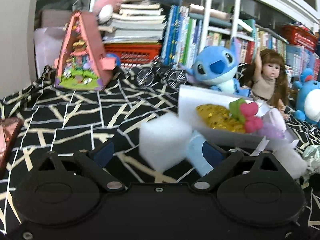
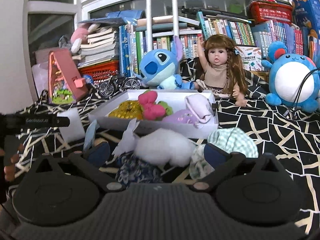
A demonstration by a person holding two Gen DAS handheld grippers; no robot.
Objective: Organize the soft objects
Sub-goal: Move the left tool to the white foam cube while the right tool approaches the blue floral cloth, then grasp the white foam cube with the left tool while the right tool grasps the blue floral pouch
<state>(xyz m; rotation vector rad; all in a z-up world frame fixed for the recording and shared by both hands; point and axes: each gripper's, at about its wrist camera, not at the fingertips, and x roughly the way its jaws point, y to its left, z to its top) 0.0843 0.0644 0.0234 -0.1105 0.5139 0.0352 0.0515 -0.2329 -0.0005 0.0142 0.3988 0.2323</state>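
Note:
A white box [image 2: 112, 123] on the black patterned cloth holds a gold sequin piece [image 2: 126, 111], a pink bow [image 2: 151, 108] and lilac soft items [image 2: 197, 108]. My left gripper [image 1: 158, 152] is open, its jaws either side of a white foam cube [image 1: 163, 142], with a light blue pouch [image 1: 197, 154] by the right finger. My right gripper [image 2: 158, 153] is open over a white fluffy tuft [image 2: 163, 149]. A green checked cloth [image 2: 233, 142] and a dark blue patterned cloth [image 2: 138, 170] lie beside it. The box also shows in the left wrist view [image 1: 226, 137].
Behind the box stand a blue Stitch plush [image 2: 160, 68], a doll [image 2: 218, 70], a round blue plush [image 2: 292, 80], a model bicycle [image 2: 118, 86] and a pink toy house [image 2: 64, 78]. Bookshelves [image 2: 220, 30] fill the back. A pink case [image 1: 7, 138] lies at far left.

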